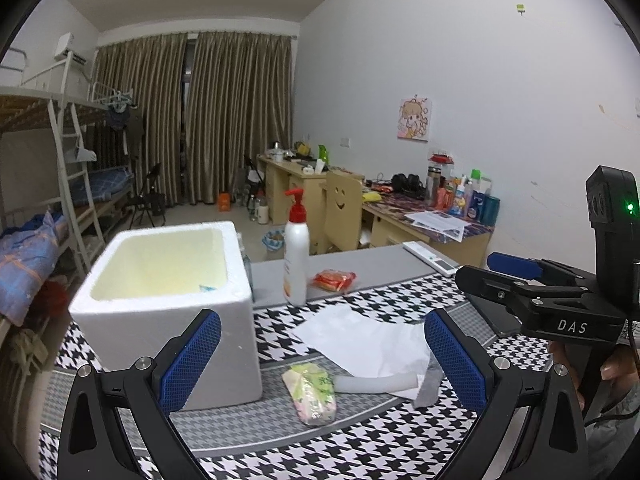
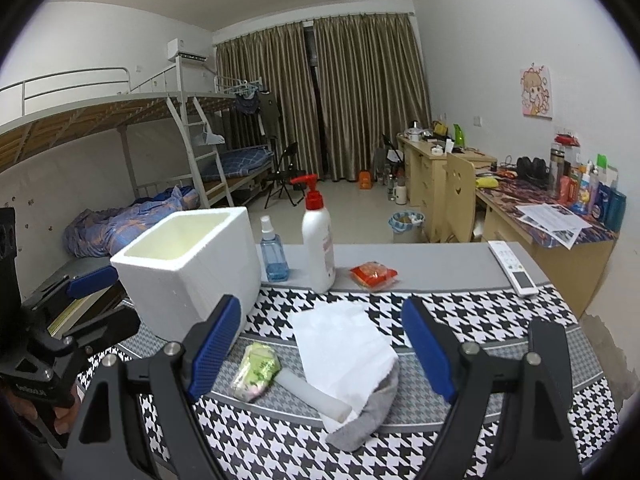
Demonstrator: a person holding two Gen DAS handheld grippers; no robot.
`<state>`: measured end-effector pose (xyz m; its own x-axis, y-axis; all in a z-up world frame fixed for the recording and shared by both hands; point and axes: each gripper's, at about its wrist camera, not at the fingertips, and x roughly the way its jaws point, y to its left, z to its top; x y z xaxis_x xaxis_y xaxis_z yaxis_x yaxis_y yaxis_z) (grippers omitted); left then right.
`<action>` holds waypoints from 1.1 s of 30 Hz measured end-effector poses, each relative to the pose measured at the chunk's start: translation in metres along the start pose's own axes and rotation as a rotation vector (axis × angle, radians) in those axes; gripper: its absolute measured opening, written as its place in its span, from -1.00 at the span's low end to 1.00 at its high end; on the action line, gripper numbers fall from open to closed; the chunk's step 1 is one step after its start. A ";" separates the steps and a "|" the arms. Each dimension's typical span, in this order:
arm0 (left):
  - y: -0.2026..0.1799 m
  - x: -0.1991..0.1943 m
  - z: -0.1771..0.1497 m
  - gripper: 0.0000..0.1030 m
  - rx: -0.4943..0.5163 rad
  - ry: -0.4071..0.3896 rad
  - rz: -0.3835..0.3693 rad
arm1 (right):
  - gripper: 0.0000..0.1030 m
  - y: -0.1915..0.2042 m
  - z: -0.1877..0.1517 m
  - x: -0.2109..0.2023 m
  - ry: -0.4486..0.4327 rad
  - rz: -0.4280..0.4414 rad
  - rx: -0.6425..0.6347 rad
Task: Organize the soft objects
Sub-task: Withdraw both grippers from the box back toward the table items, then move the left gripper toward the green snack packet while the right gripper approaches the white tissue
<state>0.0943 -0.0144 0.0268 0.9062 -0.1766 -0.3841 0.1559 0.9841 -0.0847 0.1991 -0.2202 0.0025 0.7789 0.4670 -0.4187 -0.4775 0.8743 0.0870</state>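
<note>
We hold both grippers above the near edge of the houndstooth cloth (image 2: 500,320), tilted down toward the small pile in the middle. The left gripper (image 1: 322,356) has its fingers spread wide with nothing between them, and the right gripper (image 2: 322,354) is spread just as wide and equally empty. That fits a hand about to pick, not one carrying.

The soft things lie together near us: a green packet (image 2: 256,372) on the left, a white roll (image 2: 316,394) just beside it, a white sheet (image 2: 340,344) draped over the roll's far end, and a grey sock (image 2: 368,420) poking out from under the sheet at the right.

The foam box (image 1: 160,300) stands open-topped at the left, touching the cloth's left part, likely the place these things are meant to go. Something small and blue shows at its inner edge; we cannot tell what.

Farther back a pump bottle (image 2: 318,248), a spray bottle (image 2: 273,254), a red packet (image 2: 374,274) and a remote (image 2: 514,268) sit on the grey table (image 2: 432,264), well apart from the pile.

We judge the packet the easiest first grab for the left gripper, being nearest the box.
</note>
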 end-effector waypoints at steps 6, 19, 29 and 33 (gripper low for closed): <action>-0.009 0.013 -0.013 0.96 -0.001 0.043 -0.018 | 0.67 -0.002 -0.006 0.006 0.021 -0.002 -0.015; -0.008 0.052 -0.042 0.67 -0.013 0.164 -0.010 | 0.67 -0.007 -0.019 0.031 0.091 0.011 -0.023; -0.008 0.076 -0.054 0.41 -0.006 0.244 0.010 | 0.67 -0.007 -0.022 0.055 0.144 0.032 -0.039; -0.006 0.085 -0.058 0.29 -0.009 0.279 0.032 | 0.67 -0.006 -0.025 0.069 0.180 0.037 -0.043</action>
<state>0.1477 -0.0365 -0.0589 0.7669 -0.1445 -0.6253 0.1241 0.9893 -0.0765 0.2454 -0.1968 -0.0493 0.6771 0.4638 -0.5713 -0.5242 0.8489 0.0679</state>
